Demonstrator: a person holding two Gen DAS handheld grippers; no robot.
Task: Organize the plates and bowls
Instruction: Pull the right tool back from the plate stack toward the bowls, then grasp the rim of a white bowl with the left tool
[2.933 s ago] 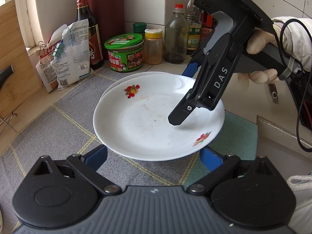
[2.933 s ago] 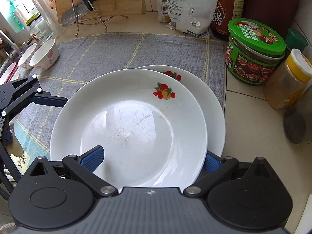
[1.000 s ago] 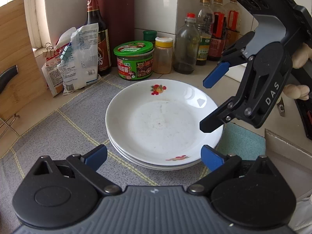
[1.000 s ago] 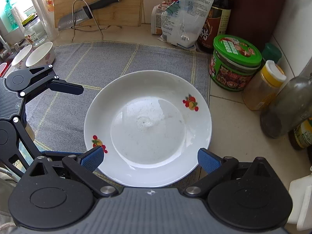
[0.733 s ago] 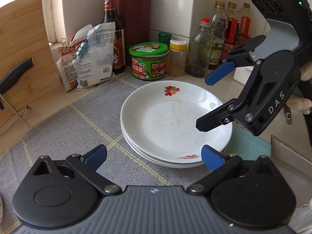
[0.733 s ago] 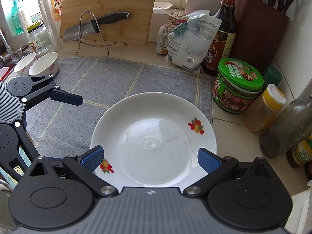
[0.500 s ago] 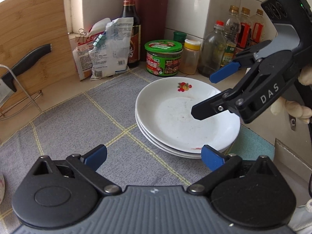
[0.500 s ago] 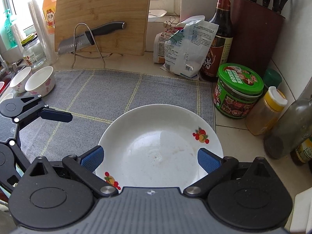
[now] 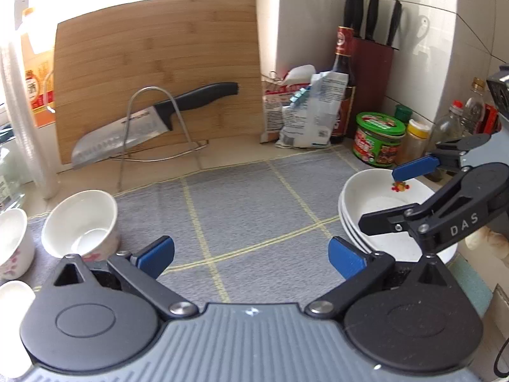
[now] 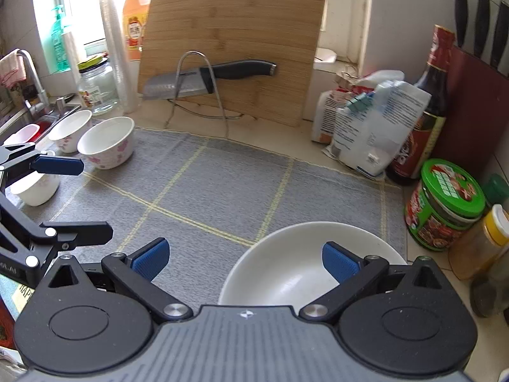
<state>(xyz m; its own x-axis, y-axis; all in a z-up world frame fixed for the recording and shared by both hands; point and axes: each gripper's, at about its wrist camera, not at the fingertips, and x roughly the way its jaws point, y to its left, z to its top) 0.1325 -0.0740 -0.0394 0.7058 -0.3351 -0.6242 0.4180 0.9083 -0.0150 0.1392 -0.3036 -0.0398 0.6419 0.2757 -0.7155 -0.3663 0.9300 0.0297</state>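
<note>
white porcelain bowls (image 9: 81,222) with pink flowers sit at the far left of the grey mat (image 9: 241,210), one near my left tongs and another bowl (image 9: 11,243) just beside it at the frame edge; in my right view more of them (image 10: 106,141) cluster by the sink. my left tongs (image 9: 251,254) hang above the mat with the blue pads spread wide apart, gripping nothing. behind the mat a bamboo cutting board (image 9: 159,73) leans against the wall, and a cleaver (image 9: 152,121) rests on a wire stand (image 9: 159,133) in front of it. further right stand clipped bags (image 9: 305,111), a dark sauce bottle (image 9: 343,79), a knife block (image 9: 372,79) and a green-lidded jar (image 9: 378,141). at the right edge of the mat lies the stack of plates (image 9: 375,213), three rims showing, the top one bearing a small fruit print. my right tongs (image 9: 381,197) hover over that stack, one blue pad above the fruit print, the black finger above the plate's middle, both well apart and holding nothing. in my right view my right tongs (image 10: 245,261) frame bare mat and the near rim of the plates (image 10: 286,267), and my left tongs (image 10: 76,194) show at the left edge, likewise parted.
</note>
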